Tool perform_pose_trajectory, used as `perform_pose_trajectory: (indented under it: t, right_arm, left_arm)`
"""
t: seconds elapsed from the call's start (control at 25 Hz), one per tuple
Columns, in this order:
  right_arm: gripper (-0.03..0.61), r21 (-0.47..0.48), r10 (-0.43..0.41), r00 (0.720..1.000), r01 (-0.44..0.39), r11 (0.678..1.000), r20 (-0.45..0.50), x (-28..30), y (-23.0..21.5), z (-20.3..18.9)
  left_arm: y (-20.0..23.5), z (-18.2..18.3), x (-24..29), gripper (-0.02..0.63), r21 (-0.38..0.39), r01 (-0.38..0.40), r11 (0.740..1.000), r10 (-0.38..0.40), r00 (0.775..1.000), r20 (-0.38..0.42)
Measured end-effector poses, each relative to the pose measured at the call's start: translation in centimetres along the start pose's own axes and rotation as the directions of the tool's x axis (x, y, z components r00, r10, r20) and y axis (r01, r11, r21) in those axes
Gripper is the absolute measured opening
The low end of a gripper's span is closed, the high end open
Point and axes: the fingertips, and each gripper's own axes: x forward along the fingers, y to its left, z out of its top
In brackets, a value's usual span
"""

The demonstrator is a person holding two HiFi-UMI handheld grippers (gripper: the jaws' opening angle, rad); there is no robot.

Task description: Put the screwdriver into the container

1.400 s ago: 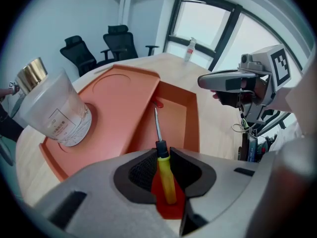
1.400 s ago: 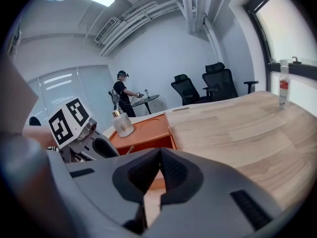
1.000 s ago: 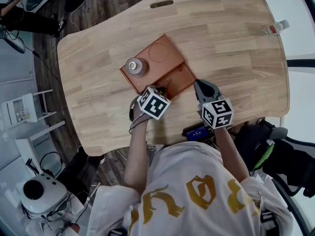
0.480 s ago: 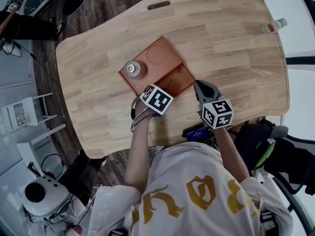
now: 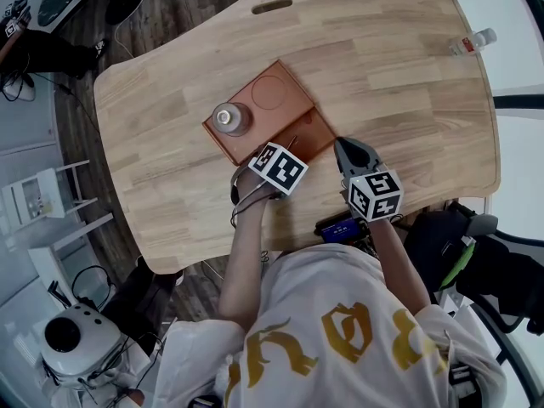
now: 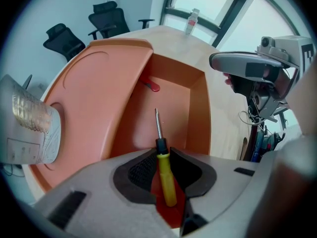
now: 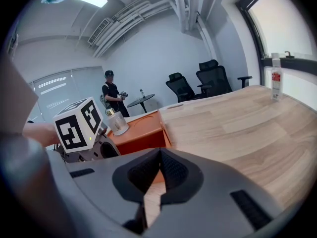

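My left gripper (image 6: 161, 155) is shut on a screwdriver (image 6: 167, 181) with a yellow handle and a black collar. Its metal shaft (image 6: 158, 125) points into the deep compartment (image 6: 171, 100) of the orange container (image 5: 274, 93). In the head view the left gripper (image 5: 283, 153) hangs over the container's near edge, and the shaft tip (image 5: 292, 142) shows above the compartment. My right gripper (image 5: 342, 147) lies on the table just right of the container. It is shut with nothing between its jaws (image 7: 159, 155).
A clear cup (image 5: 229, 118) stands in a round recess at the container's left end. A small red item (image 6: 151, 86) lies in the compartment. A small bottle (image 5: 473, 42) stands at the table's far right corner. Blue gear (image 5: 338, 228) sits at the near table edge.
My left gripper has moved a little right and away from me with the screwdriver, from the container's near edge to over the compartment. The right gripper has stayed put.
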Motion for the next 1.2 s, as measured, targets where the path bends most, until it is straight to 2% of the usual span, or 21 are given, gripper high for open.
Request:
perform_pose_trajectory:
  t: [0.4, 0.72, 0.96, 1.2]
  right_arm:
    - [0.009, 0.000, 0.000, 1.000, 0.000, 1.000, 0.007, -0.1, 0.0, 0.2]
    - [0.009, -0.029, -0.001, 0.999, 0.002, 1.000, 0.040, -0.8, 0.6, 1.2]
    - [0.009, -0.046, 0.002, 0.997, 0.002, 0.999, 0.078, -2.4, 0.9, 2.4]
    - [0.009, -0.082, 0.022, 0.993, -0.013, 0.997, 0.114, -3.9, 2.5, 3.6]
  left_arm:
    - [-0.1, 0.1, 0.3, 0.081, 0.010, 0.014, 1.000, -0.014, 1.000, -0.010]
    - [-0.2, 0.3, 0.2, 0.101, 0.018, 0.022, 1.000, -0.022, 1.000, 0.020]
    - [-0.2, 0.8, -1.8, 0.106, -0.041, 0.024, 0.999, -0.018, 0.991, 0.129]
    - [-0.5, 0.9, -5.1, 0.104, -0.071, -0.014, 0.997, 0.033, 0.964, 0.265]
